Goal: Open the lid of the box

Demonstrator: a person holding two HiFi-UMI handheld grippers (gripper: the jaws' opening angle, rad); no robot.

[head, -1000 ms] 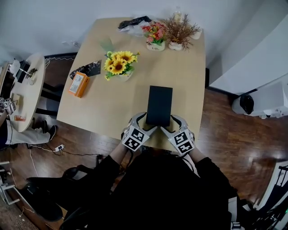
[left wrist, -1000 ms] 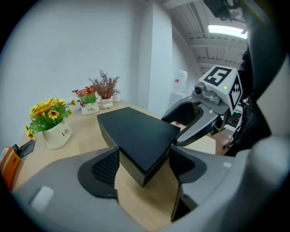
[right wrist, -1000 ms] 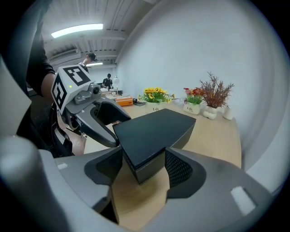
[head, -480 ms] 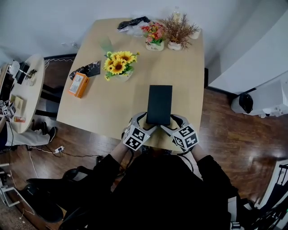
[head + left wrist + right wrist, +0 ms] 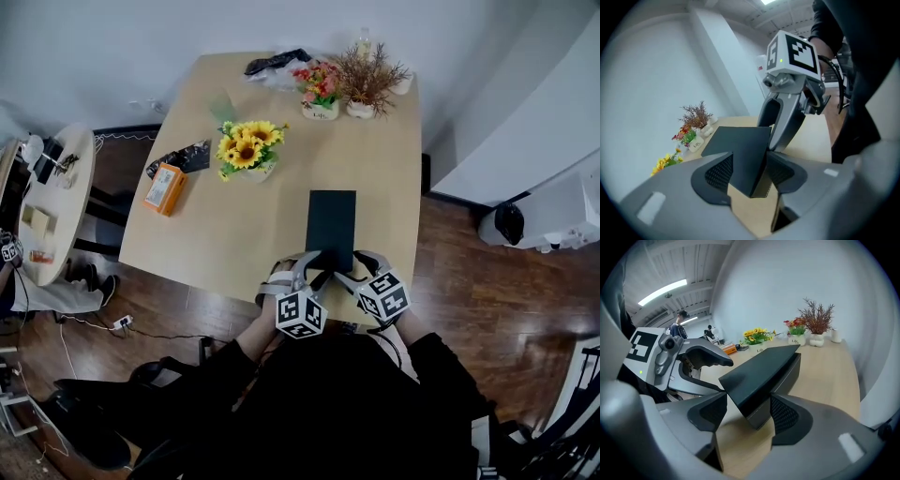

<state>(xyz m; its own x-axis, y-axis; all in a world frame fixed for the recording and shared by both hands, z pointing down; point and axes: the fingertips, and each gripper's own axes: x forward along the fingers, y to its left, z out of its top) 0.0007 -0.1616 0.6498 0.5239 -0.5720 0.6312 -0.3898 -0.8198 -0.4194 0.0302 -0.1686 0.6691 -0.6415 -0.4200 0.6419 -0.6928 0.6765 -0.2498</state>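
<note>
Head view first: the black box [image 5: 332,225] lies on the table [image 5: 216,234], its short end just inside the near edge and a little right of that edge's middle, its long sides running toward the far edge. The left gripper [image 5: 314,273] is at its near left corner and the right gripper [image 5: 346,276] at its near right corner, both angled down from the person's sleeves. Well away, sunflowers [image 5: 246,150] stand toward the left half of the table, and an orange packet [image 5: 165,187] lies by the left edge.

Over to the left gripper view: the jaws have just been closing, and the box's corner [image 5: 740,150] fills the gap, with one pad [image 5: 719,171] on the lid face and the other against the side wall. That's a narrow clamp on the box.

Now the right gripper view: the opposite near corner [image 5: 764,369] sits between these jaws too, one pad on the side wall and the other meeting the lid's edge. The lid is seated on its base, the seam showing as a thin line.
</note>
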